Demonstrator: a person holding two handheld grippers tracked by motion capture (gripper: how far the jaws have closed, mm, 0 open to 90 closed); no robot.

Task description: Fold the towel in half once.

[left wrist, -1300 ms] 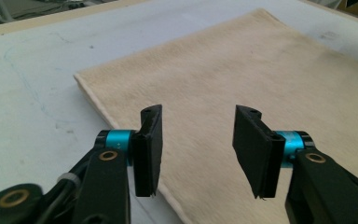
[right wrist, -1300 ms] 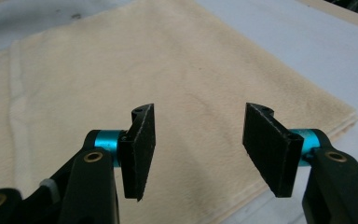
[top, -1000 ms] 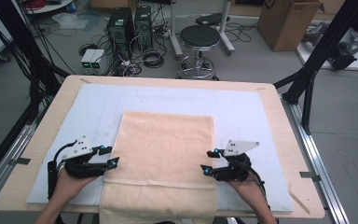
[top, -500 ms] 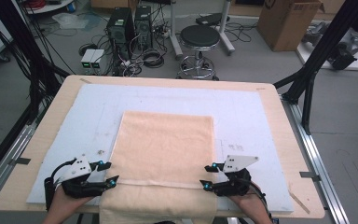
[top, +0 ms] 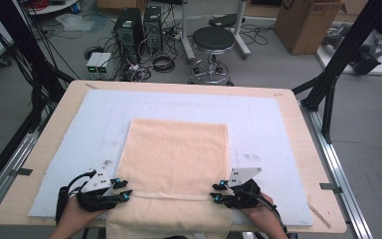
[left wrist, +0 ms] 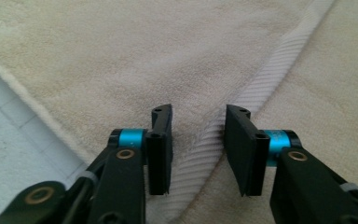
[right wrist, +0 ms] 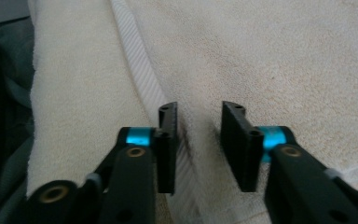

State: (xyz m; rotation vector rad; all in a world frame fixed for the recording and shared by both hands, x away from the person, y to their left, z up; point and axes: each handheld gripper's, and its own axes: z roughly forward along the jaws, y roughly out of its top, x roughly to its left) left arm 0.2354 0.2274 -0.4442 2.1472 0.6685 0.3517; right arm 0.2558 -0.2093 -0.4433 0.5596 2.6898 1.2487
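Both claws have just been closing: left claw [top: 122, 190] and right claw [top: 218, 191] straddle the towel [top: 176, 149]'s ribbed band, not yet clenched.

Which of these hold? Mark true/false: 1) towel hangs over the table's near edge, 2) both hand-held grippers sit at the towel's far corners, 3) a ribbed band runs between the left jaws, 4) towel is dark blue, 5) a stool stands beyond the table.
1) True: the towel drapes over the near edge of the table.
2) False: left hand-held gripper and right hand-held gripper are at its near side edges.
3) True: ribbed band.
4) False: it is pale peach.
5) True: stool.
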